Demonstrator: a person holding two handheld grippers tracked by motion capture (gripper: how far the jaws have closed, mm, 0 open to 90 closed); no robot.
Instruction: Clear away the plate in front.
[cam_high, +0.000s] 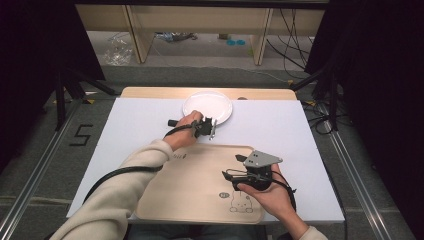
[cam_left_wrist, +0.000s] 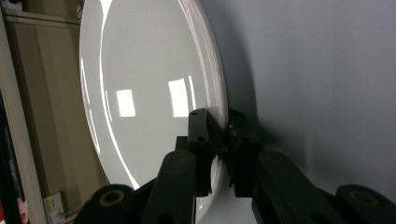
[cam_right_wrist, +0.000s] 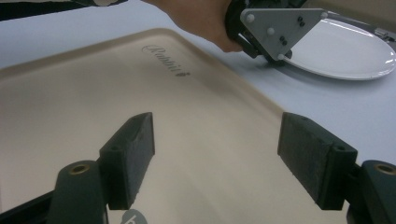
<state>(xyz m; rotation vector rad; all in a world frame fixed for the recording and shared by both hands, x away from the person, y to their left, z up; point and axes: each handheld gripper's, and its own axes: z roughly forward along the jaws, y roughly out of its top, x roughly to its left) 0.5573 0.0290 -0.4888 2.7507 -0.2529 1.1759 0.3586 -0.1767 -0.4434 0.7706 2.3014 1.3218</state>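
The left gripper (cam_left_wrist: 218, 135) has its jaws pinched shut on the near rim of the white plate (cam_left_wrist: 149, 84), which lies just past the tray (cam_high: 200, 185). Glossy and stiff, the plate looks slippery and breakable. The right gripper (cam_right_wrist: 217, 158) hangs wide open above the tray, holding nothing.

Cream knitted sleeves (cam_high: 125, 172); black two-jaw grippers (cam_high: 207, 127), thick black trailing cable (cam_high: 112, 176), grey three-cornered screwed plate (cam_high: 262, 159), brass-coloured pivot pins (cam_left_wrist: 183, 157).

Beige tray (cam_high: 200, 185) with rabbit drawing on white sheet (cam_high: 140, 130), wooden table (cam_high: 150, 92) beneath.
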